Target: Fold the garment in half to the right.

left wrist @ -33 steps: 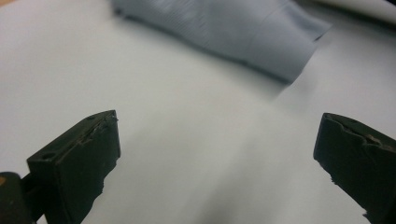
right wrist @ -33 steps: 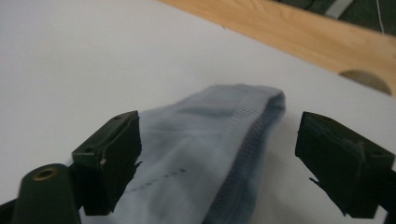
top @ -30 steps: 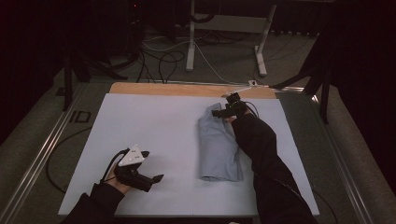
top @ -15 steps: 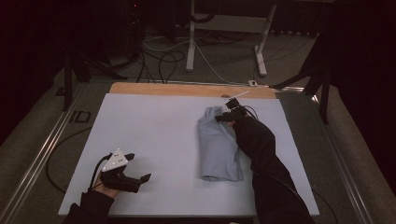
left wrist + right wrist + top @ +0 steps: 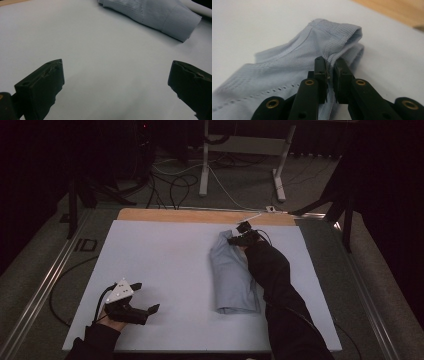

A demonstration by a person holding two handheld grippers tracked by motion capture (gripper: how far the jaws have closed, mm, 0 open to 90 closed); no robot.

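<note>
A folded light-blue knit garment [image 5: 234, 275] lies on the white table top [image 5: 170, 265], right of centre. My right gripper [image 5: 239, 240] is at the garment's far end, shut on its ribbed hem [image 5: 342, 47]; the jaws pinch a fold of the cloth [image 5: 330, 65]. My left gripper [image 5: 145, 297] rests near the table's front left corner, open with nothing between its jaws. In the left gripper view the garment [image 5: 155, 15] lies far ahead, beyond the bare table.
A wooden strip [image 5: 200, 215] runs along the table's far edge. Cables [image 5: 175, 190] and a white stand leg [image 5: 204, 165] sit on the floor behind. A metal rail [image 5: 45, 285] borders the table on the left.
My left gripper has slid back toward the front left corner of the table. The right gripper has stayed at the garment's far end, shut on the hem.
</note>
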